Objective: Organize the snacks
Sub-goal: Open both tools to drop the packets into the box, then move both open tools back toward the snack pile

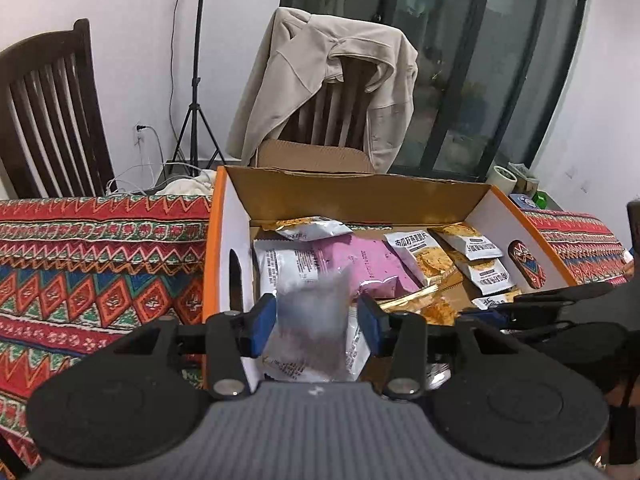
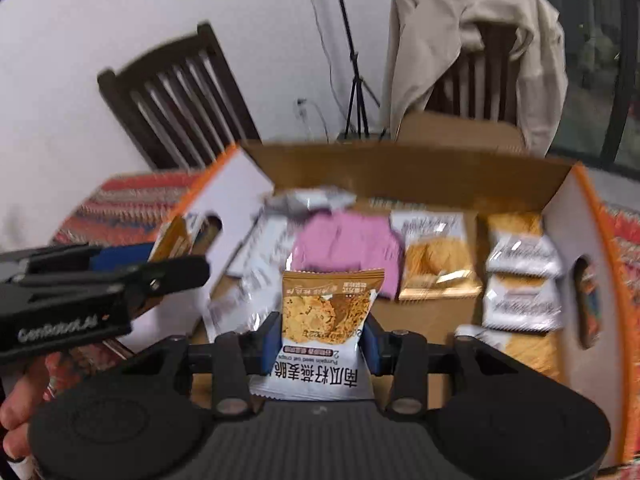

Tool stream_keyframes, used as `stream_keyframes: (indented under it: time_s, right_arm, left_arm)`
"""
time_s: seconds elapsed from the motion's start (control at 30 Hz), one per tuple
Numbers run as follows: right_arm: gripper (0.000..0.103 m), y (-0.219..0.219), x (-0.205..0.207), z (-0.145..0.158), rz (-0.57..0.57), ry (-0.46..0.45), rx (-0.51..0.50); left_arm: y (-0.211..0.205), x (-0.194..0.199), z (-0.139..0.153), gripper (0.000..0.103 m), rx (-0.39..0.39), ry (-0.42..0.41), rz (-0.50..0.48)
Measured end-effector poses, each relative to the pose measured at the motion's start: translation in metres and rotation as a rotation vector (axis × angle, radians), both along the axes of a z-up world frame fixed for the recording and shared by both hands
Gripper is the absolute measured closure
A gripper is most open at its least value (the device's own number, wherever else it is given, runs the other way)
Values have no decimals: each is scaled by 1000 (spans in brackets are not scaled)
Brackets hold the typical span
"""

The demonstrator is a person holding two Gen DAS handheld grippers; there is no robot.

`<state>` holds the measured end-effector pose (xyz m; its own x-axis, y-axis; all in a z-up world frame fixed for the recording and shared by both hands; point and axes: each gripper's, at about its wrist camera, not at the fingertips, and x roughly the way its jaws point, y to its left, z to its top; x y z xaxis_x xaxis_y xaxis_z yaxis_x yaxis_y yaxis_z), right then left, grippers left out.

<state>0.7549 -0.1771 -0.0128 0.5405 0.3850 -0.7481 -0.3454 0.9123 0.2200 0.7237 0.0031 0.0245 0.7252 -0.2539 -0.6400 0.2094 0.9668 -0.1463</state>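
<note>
An open cardboard box (image 1: 360, 192) with orange-edged white side walls holds several snack packets, among them a pink one (image 1: 360, 264) and oat crisp packets (image 1: 420, 256). My left gripper (image 1: 316, 324) is at the box's near left corner, shut on a blurred, silvery snack packet (image 1: 312, 320). My right gripper (image 2: 322, 340) is shut on a pumpkin seed oat crisp packet (image 2: 328, 312), held upright above the box's near edge. The left gripper also shows in the right wrist view (image 2: 120, 276), gripping a packet beside the left wall (image 2: 240, 184).
The box stands on a red patterned tablecloth (image 1: 100, 260). Two dark wooden chairs (image 1: 44, 112) stand behind, one draped with a beige hoodie (image 1: 320, 80). A tripod (image 1: 196, 80) and cables are by the wall. A tape roll (image 1: 504, 178) lies at far right.
</note>
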Motion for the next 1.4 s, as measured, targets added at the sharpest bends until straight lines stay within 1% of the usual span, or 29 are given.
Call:
stream_keyframes:
  time_s: [0.07,0.13,0.2,0.27,0.33,0.4,0.5,0.57,0.63,0.67,0.7,0.8,0.87,0.93,1.03,1.13,1.17,1.2,1.23,1.33,1.4]
  right_arm:
    - [59,5,-1,-5,4,-9,-24]
    - [55,9,0,-6,5,-13,-34]
    - [44,10,-2,-4,4,-21,-35]
    - [42,8,-6,3,12,-47,-44]
    - [41,4,-17,18,12,-80,-55]
    - [35,-3,-31,39,19,-121,-67]
    - [34,-15,-65,75,31,-188,-87]
    - [33,-24,-92,99,38,-233,-104]
    - [28,-34,-124,123,44,-278,-111]
    - [24,-41,-141,133,44,-301,-104]
    - [22,-45,-155,140,44,-317,-98]
    - [22,-57,-210,157,50,-371,-90]
    - [21,-65,-249,165,50,-405,-74]
    - [20,-73,-290,171,48,-445,-60]
    - [15,-80,-351,173,59,-490,-73]
    - [13,-85,-409,171,65,-533,-95]
    - [11,-85,-427,169,61,-552,-102]
    - [8,-85,-446,166,57,-568,-113]
    - [7,-85,-461,162,60,-583,-123]
    - [6,-83,-508,143,50,-596,-149]
    - [6,-80,-531,127,35,-602,-168]
  left_arm:
    - [-3,0,-5,37,6,-7,-17]
    - [-4,-4,-2,36,24,-10,-12]
    - [-2,-9,4,36,16,-17,-1]
    - [-3,-16,17,35,7,-33,-1]
    - [-1,-29,36,35,9,-58,8]
    - [3,-45,56,34,5,-72,17]
    - [7,-81,85,33,15,-97,23]
    - [7,-113,105,27,34,-132,20]
    - [7,-145,121,24,44,-171,2]
    - [8,-162,127,24,42,-186,-9]
    - [8,-180,132,24,40,-200,-16]
    - [9,-241,143,22,34,-264,-36]
    - [13,-286,143,18,33,-319,-27]
    - [17,-325,138,18,58,-328,-2]
    - [25,-381,130,17,96,-369,24]
    - [38,-431,119,13,76,-385,48]
    - [42,-446,114,10,66,-391,52]
    - [46,-460,109,10,66,-399,61]
    - [49,-474,102,10,68,-411,89]
    - [56,-515,81,8,68,-442,140]
    - [59,-533,67,5,55,-442,166]
